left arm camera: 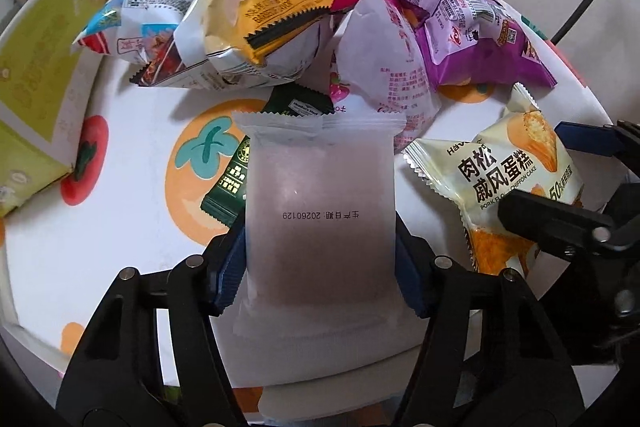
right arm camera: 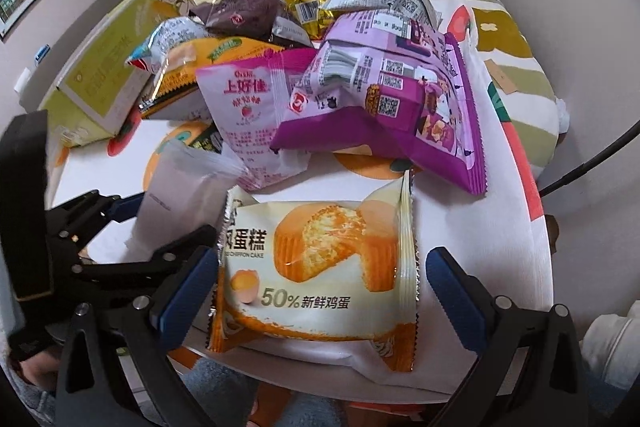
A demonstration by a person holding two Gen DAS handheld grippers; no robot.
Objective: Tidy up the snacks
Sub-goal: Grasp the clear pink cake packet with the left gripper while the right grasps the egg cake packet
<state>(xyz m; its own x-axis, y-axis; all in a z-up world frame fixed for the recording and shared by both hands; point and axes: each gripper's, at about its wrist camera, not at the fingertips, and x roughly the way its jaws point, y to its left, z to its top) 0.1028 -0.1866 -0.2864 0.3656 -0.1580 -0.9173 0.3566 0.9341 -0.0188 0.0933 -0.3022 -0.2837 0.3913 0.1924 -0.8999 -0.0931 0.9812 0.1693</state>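
Note:
My left gripper (left arm camera: 320,263) is shut on a frosted white packet (left arm camera: 320,215) with a brownish cake inside, its blue pads pressing both sides; the packet also shows in the right wrist view (right arm camera: 176,199), held by that gripper (right arm camera: 160,223). My right gripper (right arm camera: 316,287) is open, with its fingers on either side of a cream-and-orange pork floss chiffon cake packet (right arm camera: 320,263) lying on the table; neither pad touches it. That packet shows in the left wrist view (left arm camera: 516,187) too, with the right gripper (left arm camera: 540,179) around it.
A pile of snack bags lies behind: purple bag (right arm camera: 400,99), pink-white Oishi bag (right arm camera: 244,107), orange bag (left arm camera: 272,15), dark green packet (left arm camera: 228,187). A yellow-green box (right arm camera: 112,67) stands at the left. The round table (left arm camera: 132,227) has a white fruit-print cloth.

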